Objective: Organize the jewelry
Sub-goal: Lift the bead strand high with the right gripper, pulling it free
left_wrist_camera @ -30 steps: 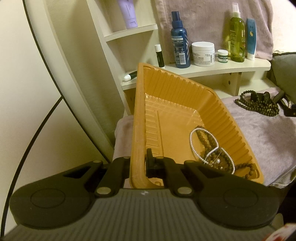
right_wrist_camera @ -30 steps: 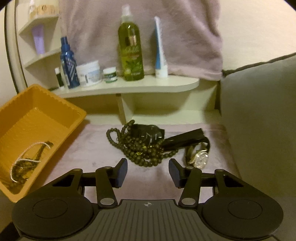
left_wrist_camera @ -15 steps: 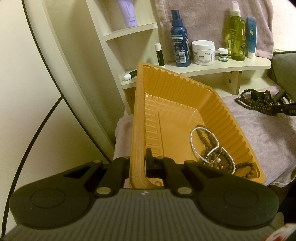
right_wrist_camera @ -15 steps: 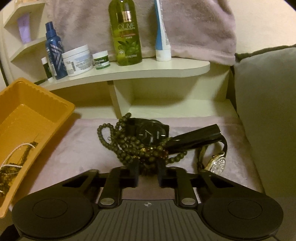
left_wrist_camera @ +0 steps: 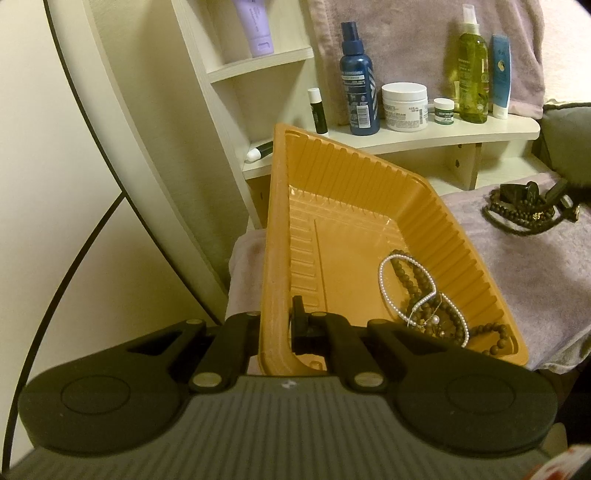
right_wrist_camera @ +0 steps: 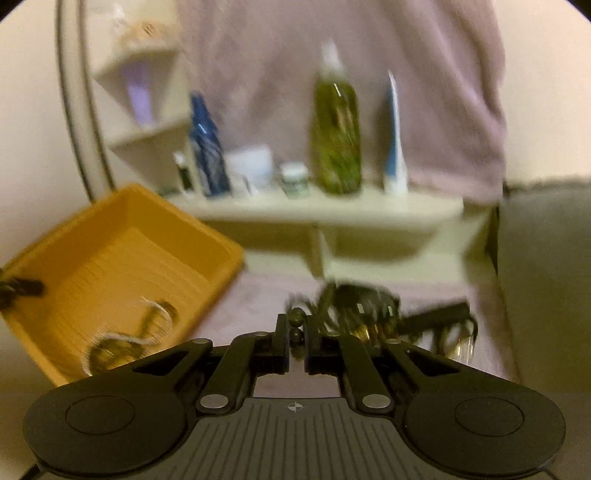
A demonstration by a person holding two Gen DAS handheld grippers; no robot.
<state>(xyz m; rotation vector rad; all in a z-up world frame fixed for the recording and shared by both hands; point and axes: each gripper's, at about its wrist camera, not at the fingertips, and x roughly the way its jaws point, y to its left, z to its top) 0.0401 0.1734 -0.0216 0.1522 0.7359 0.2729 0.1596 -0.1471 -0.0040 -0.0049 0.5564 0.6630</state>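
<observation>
A dark bead necklace (right_wrist_camera: 354, 310) lies bunched on a mauve cloth (right_wrist_camera: 258, 310), tangled with a black watch strap (right_wrist_camera: 436, 314) and something gold-coloured; this view is badly blurred, so the pieces are hard to separate. The right claw (right_wrist_camera: 295, 332) is clenched on a strand of that necklace, with two round beads showing in the narrow gap between its fingers (right_wrist_camera: 281, 343).

To the left of the pile sits an orange tray (left_wrist_camera: 351, 177), ribbed along its walls. In its near right corner lie a white pearl strand (left_wrist_camera: 384, 291) and a string of brown beads (left_wrist_camera: 421, 291), looped over one another. The left claw (left_wrist_camera: 275, 325) is closed on the tray's near left wall, one finger outside and one inside.

From the left view the dark pile (left_wrist_camera: 524, 210) sits well apart from the tray, on the far right part of the cloth.

Behind the tray a cream shelf (left_wrist_camera: 461, 134) carries a blue spray bottle (left_wrist_camera: 358, 81), a white jar (left_wrist_camera: 404, 107), a small green-labelled pot (left_wrist_camera: 443, 110), a green bottle (left_wrist_camera: 472, 74) and a blue tube (left_wrist_camera: 500, 74). A mauve towel (left_wrist_camera: 406, 33) hangs behind them.
</observation>
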